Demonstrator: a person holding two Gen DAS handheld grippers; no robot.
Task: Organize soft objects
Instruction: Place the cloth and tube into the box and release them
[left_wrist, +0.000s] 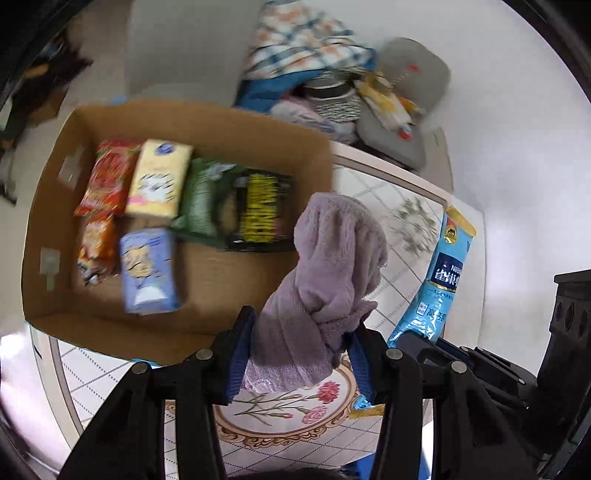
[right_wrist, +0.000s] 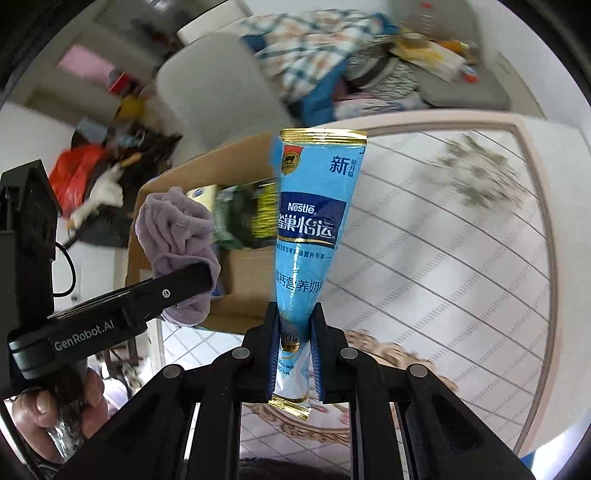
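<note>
My left gripper (left_wrist: 301, 347) is shut on a lilac fleece cloth (left_wrist: 328, 273), held above the table just right of an open cardboard box (left_wrist: 229, 122). The cloth (right_wrist: 177, 229) and the left gripper (right_wrist: 195, 280) also show at the left of the right wrist view. My right gripper (right_wrist: 295, 354) is shut on the bottom end of a light-blue Nestle milk-powder pouch (right_wrist: 314, 218), held upright above the table; the pouch also shows in the left wrist view (left_wrist: 443, 273). The box holds several snack bags and tissue packs (left_wrist: 155, 177).
The table has a white tiled top with a floral medallion (left_wrist: 284, 410). Behind it a sofa carries a checked blanket (left_wrist: 295, 40), a grey cushion (left_wrist: 410, 74) and piled clothes. A white chair back (right_wrist: 214, 88) and floor clutter (right_wrist: 103, 166) lie at the left.
</note>
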